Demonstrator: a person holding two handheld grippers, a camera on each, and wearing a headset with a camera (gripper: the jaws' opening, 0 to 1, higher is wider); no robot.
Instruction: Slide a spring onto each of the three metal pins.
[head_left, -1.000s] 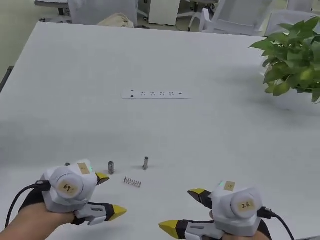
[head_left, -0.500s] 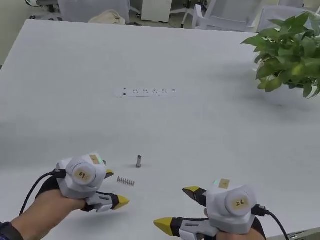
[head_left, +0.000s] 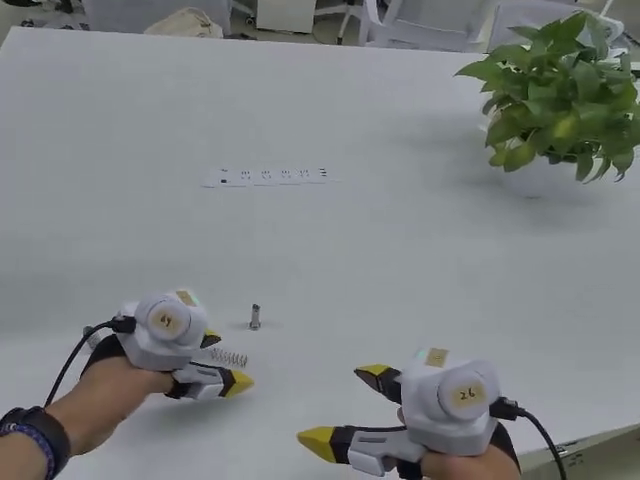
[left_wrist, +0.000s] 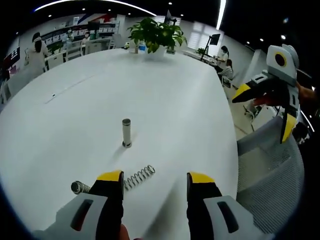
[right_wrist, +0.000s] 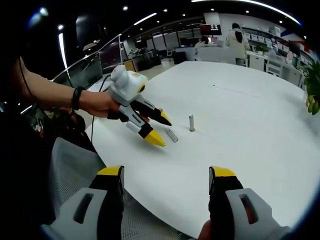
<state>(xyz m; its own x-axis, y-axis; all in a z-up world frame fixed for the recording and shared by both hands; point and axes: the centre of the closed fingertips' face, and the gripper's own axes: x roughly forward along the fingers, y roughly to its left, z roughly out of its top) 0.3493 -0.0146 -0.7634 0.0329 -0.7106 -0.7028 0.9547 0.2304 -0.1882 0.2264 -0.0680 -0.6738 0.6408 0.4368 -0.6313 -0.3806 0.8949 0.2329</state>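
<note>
Left tool (head_left: 228, 361) advanced to spring (left_wrist: 139, 177); pin (left_wrist: 126, 132) just beyond, power strip (head_left: 265, 176) farther.

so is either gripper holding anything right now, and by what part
Nothing is held. The left gripper is open near the spring, which lies loose on the table; the right gripper is open with nothing between its jaws.

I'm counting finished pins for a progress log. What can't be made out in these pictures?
- Left gripper view: a grey coiled piece is half hidden behind a jaw of the left gripper; whether it is a pin with a spring, cannot tell.
- Head view: the loose silver coil spring runs up to that gripper; touching or not, cannot tell.
- Head view: markings on the white power strip are too small to read.
- Right gripper view: the upright metal pin is too small for detail.
</note>
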